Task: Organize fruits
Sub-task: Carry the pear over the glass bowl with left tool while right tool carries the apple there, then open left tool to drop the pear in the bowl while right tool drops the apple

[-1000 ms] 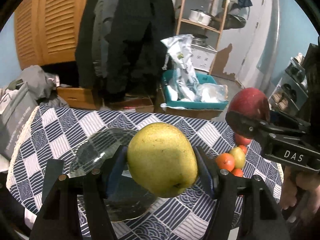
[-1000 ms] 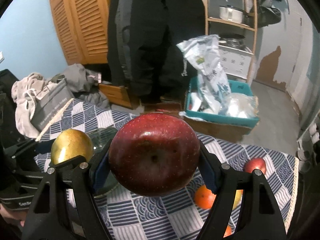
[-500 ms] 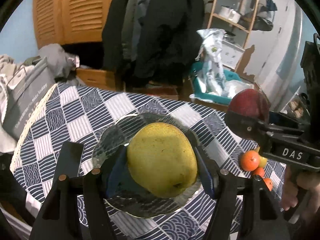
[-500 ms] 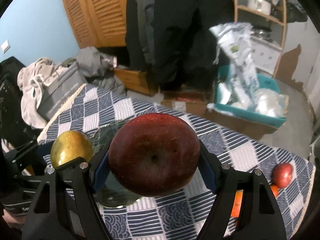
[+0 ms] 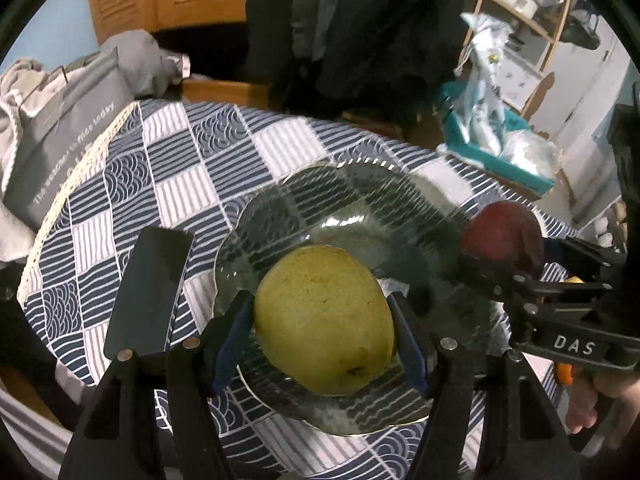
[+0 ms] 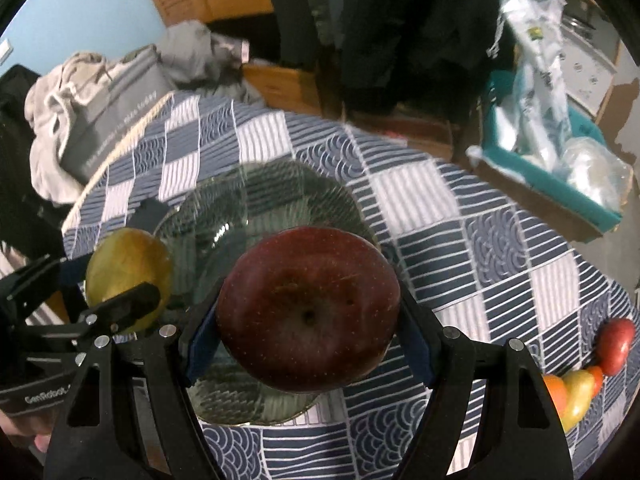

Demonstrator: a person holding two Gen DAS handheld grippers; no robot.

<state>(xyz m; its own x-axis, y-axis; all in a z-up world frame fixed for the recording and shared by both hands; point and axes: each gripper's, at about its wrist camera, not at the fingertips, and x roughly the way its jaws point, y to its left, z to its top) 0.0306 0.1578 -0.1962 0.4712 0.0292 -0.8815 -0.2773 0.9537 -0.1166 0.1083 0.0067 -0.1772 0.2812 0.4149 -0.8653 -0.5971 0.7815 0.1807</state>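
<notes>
Holding pear (image 5: 324, 320) in left gripper (image 5: 322, 334), red apple (image 6: 308, 316) in right gripper (image 6: 310, 334); glass plate (image 5: 280, 216) directly beneath. Lower gently, release apart so neither rolls.

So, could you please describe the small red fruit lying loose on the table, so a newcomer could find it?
On the blue-and-white patterned tablecloth, look far right of the clear glass plate. There, the small red fruit ends a short row of orange and yellow fruits, nothing gripping it.

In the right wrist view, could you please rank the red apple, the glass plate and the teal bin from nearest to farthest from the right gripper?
1. Red apple, clamped in the right gripper.
2. Glass plate, just beyond, on the table.
3. Teal bin, upper right, off the table.
</notes>
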